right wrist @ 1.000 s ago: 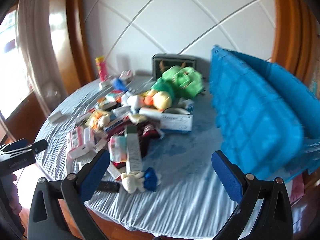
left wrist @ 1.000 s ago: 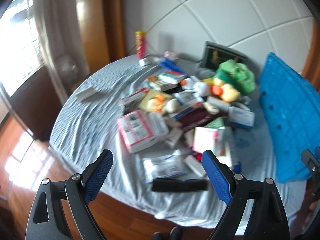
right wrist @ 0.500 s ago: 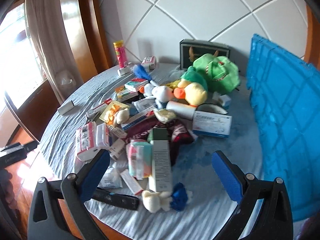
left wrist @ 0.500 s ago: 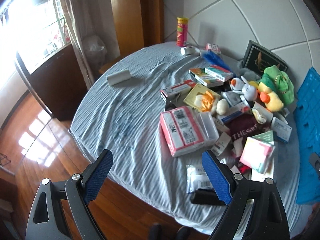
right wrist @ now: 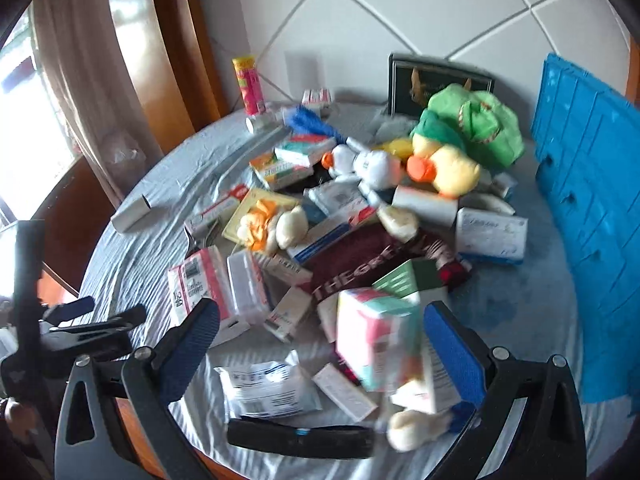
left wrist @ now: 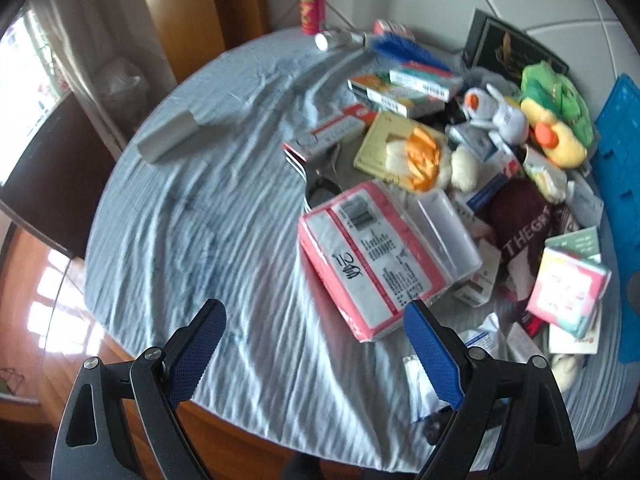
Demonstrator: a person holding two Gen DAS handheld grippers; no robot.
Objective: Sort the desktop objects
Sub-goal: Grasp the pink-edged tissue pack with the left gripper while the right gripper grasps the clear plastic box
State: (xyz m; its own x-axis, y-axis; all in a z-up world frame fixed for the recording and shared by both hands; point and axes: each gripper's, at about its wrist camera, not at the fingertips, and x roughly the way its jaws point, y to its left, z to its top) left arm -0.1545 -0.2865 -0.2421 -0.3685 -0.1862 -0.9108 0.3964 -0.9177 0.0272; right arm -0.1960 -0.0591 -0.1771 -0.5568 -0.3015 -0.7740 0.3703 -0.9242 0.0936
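Clutter is lying heaped mid-table (left wrist: 208, 216): boxes, plush toys, pink-and-white pack (left wrist: 372, 256) nearest. Left gripper (left wrist: 316, 354) and right gripper (right wrist: 320, 344) are both hovering wide open, holding nothing. Pack is looking light, stiff-sided; I'd be gripping across its short edges.

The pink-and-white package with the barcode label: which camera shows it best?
The left wrist view. The pink-and-white package lies large and central there, label and barcode facing the camera, just ahead of the open left tool. The right wrist view shows it small, foreshortened and partly hidden behind a tool finger.
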